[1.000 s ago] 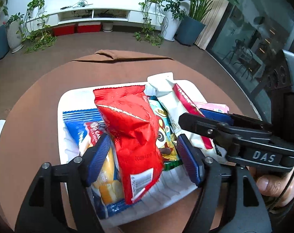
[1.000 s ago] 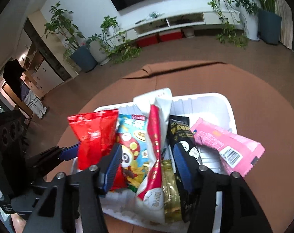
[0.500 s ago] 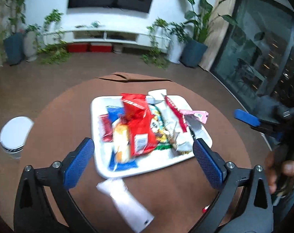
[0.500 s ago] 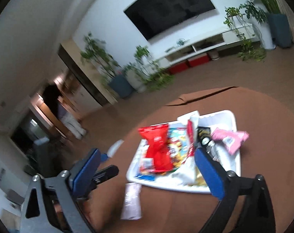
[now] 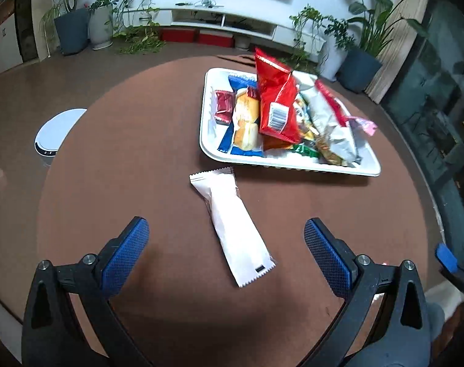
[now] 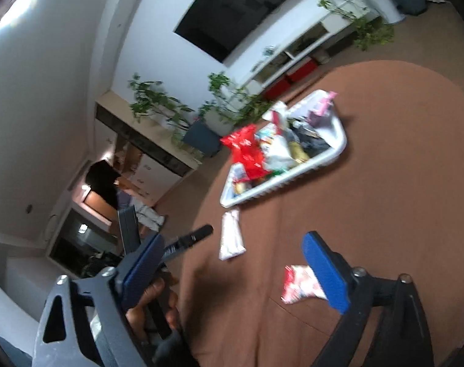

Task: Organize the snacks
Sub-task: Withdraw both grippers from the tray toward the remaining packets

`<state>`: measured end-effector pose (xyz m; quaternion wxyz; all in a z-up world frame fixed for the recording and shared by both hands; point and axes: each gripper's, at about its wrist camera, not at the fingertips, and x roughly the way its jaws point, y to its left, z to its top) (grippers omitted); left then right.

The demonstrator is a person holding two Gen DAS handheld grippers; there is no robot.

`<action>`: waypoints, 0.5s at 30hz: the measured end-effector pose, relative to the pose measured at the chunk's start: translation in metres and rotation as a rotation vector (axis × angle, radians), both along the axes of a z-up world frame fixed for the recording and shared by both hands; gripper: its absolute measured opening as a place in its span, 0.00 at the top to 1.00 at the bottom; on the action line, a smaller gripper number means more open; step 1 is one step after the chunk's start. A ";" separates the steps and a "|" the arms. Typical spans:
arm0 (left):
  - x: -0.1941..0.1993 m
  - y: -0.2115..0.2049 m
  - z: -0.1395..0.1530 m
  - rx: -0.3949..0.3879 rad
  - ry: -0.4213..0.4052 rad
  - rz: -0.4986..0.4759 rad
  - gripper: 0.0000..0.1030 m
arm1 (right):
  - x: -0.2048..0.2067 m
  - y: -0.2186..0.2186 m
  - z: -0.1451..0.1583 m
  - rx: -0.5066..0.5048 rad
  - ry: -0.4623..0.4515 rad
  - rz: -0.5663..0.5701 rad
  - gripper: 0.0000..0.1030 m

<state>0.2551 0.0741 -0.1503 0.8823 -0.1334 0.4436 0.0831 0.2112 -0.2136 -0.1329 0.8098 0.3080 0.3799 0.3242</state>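
A white tray (image 5: 207,140) on the round brown table holds several snack packs, with a red bag (image 5: 275,98) leaning on top. A long white packet (image 5: 232,223) lies on the table in front of the tray, between the pads of my open, empty left gripper (image 5: 226,253). In the right wrist view the tray (image 6: 333,150) is far off, the white packet (image 6: 230,235) lies nearer, and a red-and-white packet (image 6: 299,284) lies by the right pad of my open, empty right gripper (image 6: 232,272). The left gripper's tip (image 6: 189,240) shows at the left.
A white round bin (image 5: 54,134) stands on the floor left of the table. The brown table (image 5: 125,153) has its front edge near my grippers. Plants, a TV shelf and glass doors ring the room.
Both grippers have opened wide and pulled back from the tray toward the table's near edge. The white packet and the red-and-white packet have come into view on the table.
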 end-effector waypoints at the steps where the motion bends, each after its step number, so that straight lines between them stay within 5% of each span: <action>1: 0.004 -0.003 -0.004 0.035 0.021 0.005 0.00 | -0.001 0.001 -0.001 -0.035 0.007 -0.003 0.10; 11: 0.033 -0.002 -0.026 0.117 0.123 0.060 0.01 | -0.007 -0.005 -0.004 -0.096 -0.028 -0.021 0.11; 15: 0.038 -0.002 -0.029 0.127 0.139 0.062 0.12 | -0.008 -0.009 -0.003 -0.088 -0.032 -0.033 0.11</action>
